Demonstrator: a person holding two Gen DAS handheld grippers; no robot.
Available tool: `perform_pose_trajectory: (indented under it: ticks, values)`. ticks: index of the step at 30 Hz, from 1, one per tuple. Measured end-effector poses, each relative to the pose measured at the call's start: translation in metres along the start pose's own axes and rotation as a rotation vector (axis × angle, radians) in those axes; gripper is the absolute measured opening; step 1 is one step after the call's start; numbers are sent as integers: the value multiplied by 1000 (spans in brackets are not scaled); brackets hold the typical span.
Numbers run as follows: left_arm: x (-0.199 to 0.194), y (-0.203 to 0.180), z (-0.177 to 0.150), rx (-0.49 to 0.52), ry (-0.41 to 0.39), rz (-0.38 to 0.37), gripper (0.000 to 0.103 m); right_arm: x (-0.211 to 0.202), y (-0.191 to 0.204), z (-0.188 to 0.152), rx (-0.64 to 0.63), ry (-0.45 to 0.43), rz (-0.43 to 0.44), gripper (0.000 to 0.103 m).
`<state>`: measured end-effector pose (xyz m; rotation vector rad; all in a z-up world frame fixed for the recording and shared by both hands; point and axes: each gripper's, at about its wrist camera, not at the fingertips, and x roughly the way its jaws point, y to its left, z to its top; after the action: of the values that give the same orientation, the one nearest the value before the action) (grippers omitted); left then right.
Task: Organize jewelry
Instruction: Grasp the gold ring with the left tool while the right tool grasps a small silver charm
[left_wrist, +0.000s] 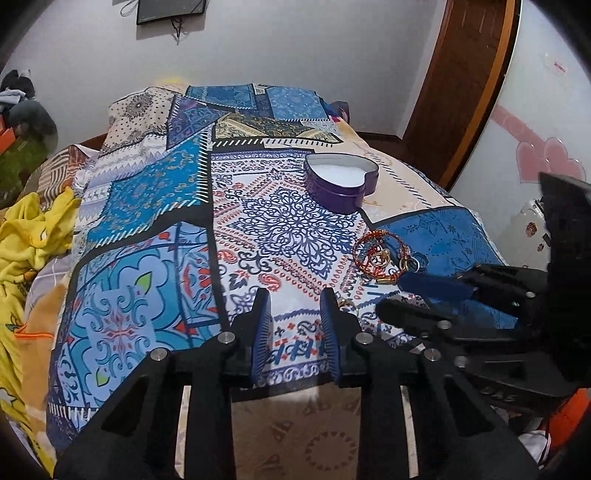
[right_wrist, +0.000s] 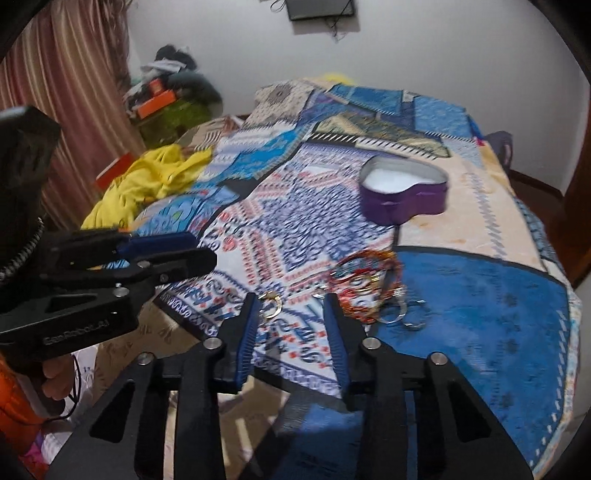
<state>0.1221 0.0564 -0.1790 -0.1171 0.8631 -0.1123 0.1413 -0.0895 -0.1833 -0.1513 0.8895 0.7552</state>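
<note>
A purple heart-shaped tin (left_wrist: 341, 181) with a white lining stands open on the patterned cloth; it also shows in the right wrist view (right_wrist: 404, 190). A heap of red and gold bangles (left_wrist: 376, 258) lies nearer, with silver rings (right_wrist: 400, 314) beside it and a small gold ring (right_wrist: 272, 306) to the left. The bangles (right_wrist: 364, 288) lie just beyond my right gripper (right_wrist: 291, 306), which is open and empty. My left gripper (left_wrist: 295, 299) is open and empty above the cloth's near edge. The right gripper (left_wrist: 417, 295) reaches in from the right.
The patterned cloth (left_wrist: 184, 229) covers a bed. Yellow clothing (left_wrist: 33, 236) lies bunched at the left. A wooden door frame (left_wrist: 469, 81) stands at the right. Clutter (right_wrist: 173, 99) and a curtain (right_wrist: 74, 92) lie at the far left.
</note>
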Motion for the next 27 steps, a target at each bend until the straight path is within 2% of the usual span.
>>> perform_pose_trajectory:
  ticks: [4, 11, 13, 14, 22, 27]
  values:
    - [-4, 6, -3, -16, -4, -10, 27, 12, 4, -1, 1, 42, 33, 21]
    - [-3, 12, -7, -43, 11, -50, 27, 21, 12, -3, -30, 68, 28, 19]
    - [-3, 9, -8, -35, 14, -49, 27, 23, 13, -3, -40, 67, 21, 10]
    - [-3, 8, -8, -32, 16, -48, 27, 24, 12, -3, -40, 65, 20, 10]
    - [6, 2, -5, -30, 62, -60, 27, 7, -4, 0, 20, 9, 15, 9]
    - [17, -9, 0, -1, 89, -75, 27, -9, -24, 1, 79, -44, -27, 9]
